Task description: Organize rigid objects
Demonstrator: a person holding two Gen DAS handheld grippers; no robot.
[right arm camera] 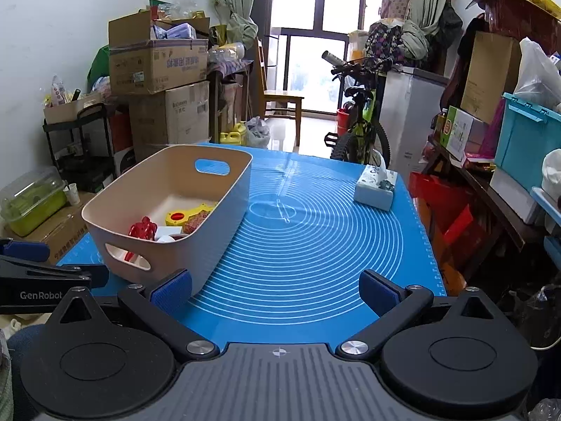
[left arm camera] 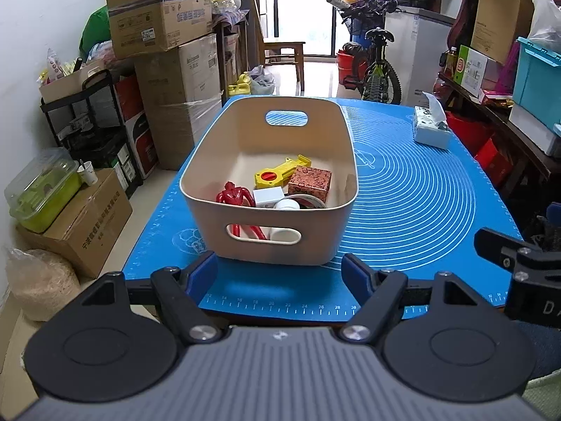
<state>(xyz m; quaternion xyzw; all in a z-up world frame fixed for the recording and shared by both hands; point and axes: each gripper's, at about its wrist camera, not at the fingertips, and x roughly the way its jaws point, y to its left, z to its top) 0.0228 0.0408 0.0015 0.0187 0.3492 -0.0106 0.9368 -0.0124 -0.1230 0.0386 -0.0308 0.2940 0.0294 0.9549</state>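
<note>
A beige plastic basket (left arm camera: pixel 315 238) with cut-out handles stands on the blue mat (left arm camera: pixel 420 210). Inside lie a red figure (left arm camera: pixel 234 193), a yellow tool (left arm camera: pixel 277 174), a patterned orange box (left arm camera: pixel 310 181), a white block (left arm camera: pixel 267 197) and a white cylinder (left arm camera: pixel 286 206). My left gripper (left arm camera: pixel 279 277) is open and empty, just in front of the basket's near wall. In the right wrist view the basket (right arm camera: pixel 217 242) is at the left. My right gripper (right arm camera: pixel 275 291) is open and empty over the mat (right arm camera: pixel 315 245), its left fingertip by the basket's near corner.
A tissue box (left arm camera: pixel 430 127) sits at the mat's far right, also in the right wrist view (right arm camera: pixel 375 186). Stacked cardboard boxes (left arm camera: pixel 164 56) stand left of the table, a bicycle (left arm camera: pixel 375 70) behind it, and cluttered shelves (right arm camera: pixel 498 161) on the right.
</note>
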